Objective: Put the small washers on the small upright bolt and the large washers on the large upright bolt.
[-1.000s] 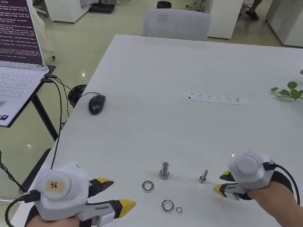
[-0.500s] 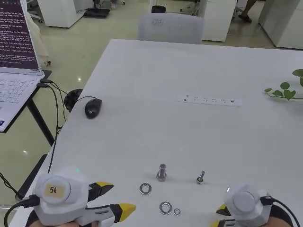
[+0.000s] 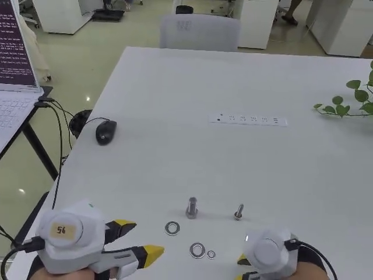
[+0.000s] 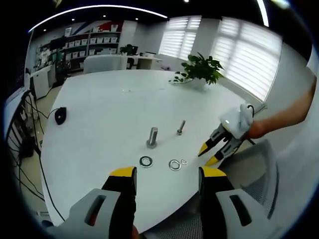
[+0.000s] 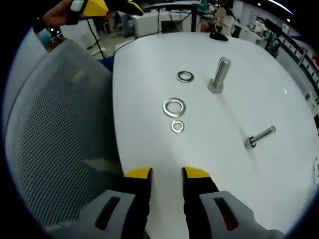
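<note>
Nothing was threaded yet. We had both tools empty at the near edge of the table [image 3: 233, 87]: left gripper [image 4: 168, 172] with its jaws wide apart, right gripper [image 5: 167, 173] with a narrower gap, nothing between either pair.

Three washers lay flat in front of the bolts. One large washer [image 3: 172, 228] sat near the large upright bolt [image 3: 192, 207]. A second large washer [image 3: 197, 251] lay just beside the small washer [image 3: 211, 254]. The small upright bolt [image 3: 239, 212] stood apart on the right-gripper side.

Our read: the right gripper was closest to the small washer, so take that one first. A flat ring on a flat top gives little to grab, so we'd come in steep, put one tip in the hole and one outside the rim, and close gently. The neighbouring large washer could get nudged. Keep the ring level over the bolt tip before letting go.
</note>
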The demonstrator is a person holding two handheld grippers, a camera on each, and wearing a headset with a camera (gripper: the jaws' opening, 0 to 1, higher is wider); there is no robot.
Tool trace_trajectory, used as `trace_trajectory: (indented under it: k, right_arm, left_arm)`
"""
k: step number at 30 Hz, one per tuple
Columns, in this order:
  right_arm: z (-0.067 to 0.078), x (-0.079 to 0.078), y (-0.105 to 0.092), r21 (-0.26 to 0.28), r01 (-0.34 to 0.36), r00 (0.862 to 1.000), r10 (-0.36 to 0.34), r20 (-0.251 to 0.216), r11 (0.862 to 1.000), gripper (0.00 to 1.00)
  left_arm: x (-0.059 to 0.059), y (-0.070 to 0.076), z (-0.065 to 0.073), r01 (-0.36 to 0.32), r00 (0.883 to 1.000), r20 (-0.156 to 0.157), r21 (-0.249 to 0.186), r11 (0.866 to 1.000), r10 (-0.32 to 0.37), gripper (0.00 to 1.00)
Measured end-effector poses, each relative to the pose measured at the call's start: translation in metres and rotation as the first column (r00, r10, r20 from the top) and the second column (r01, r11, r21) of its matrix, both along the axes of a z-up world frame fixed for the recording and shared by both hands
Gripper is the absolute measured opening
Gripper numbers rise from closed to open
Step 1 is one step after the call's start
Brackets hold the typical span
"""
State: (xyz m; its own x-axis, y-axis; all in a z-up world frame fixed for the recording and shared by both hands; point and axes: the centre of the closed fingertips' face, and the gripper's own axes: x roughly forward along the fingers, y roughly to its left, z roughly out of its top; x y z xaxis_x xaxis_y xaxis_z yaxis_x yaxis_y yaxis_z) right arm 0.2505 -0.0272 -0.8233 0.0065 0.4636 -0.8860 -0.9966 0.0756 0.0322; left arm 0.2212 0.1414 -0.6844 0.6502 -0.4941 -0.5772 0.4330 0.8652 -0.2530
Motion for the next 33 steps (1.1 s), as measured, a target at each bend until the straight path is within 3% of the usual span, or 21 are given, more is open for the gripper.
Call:
trace_trajectory:
  k: [12, 16, 25, 29, 33]
  right_arm:
    - [-0.001, 0.017, 0.047, 0.015, -0.113, 0.993, 0.113, 0.027, 0.993, 0.23]
    - [-0.001, 0.015, 0.051, -0.004, -0.199, 0.979, 0.199, 0.038, 0.98, 0.23]
    - [-0.001, 0.02, 0.053, 0.019, -0.206, 0.978, 0.206, 0.036, 0.978, 0.18]
    - [-0.001, 0.02, 0.053, 0.002, -0.245, 0.968, 0.245, 0.052, 0.97, 0.15]
    - [-0.001, 0.021, 0.053, 0.007, -0.226, 0.973, 0.226, 0.046, 0.974, 0.15]
  left_arm:
    - [-0.004, -0.001, 0.002, -0.005, 1.0, 0.004, 0.0, 1.0, 0.005, 0.49]
    - [-0.004, 0.003, 0.003, -0.018, 1.0, 0.007, -0.001, 1.0, 0.018, 0.49]
    - [-0.005, 0.001, 0.001, -0.019, 1.0, 0.003, -0.002, 1.0, 0.019, 0.49]
    - [-0.005, 0.0, 0.002, -0.018, 1.0, 0.004, -0.002, 1.0, 0.018, 0.49]
    - [-0.003, 0.001, 0.003, -0.021, 1.0, 0.007, -0.003, 1.0, 0.021, 0.49]
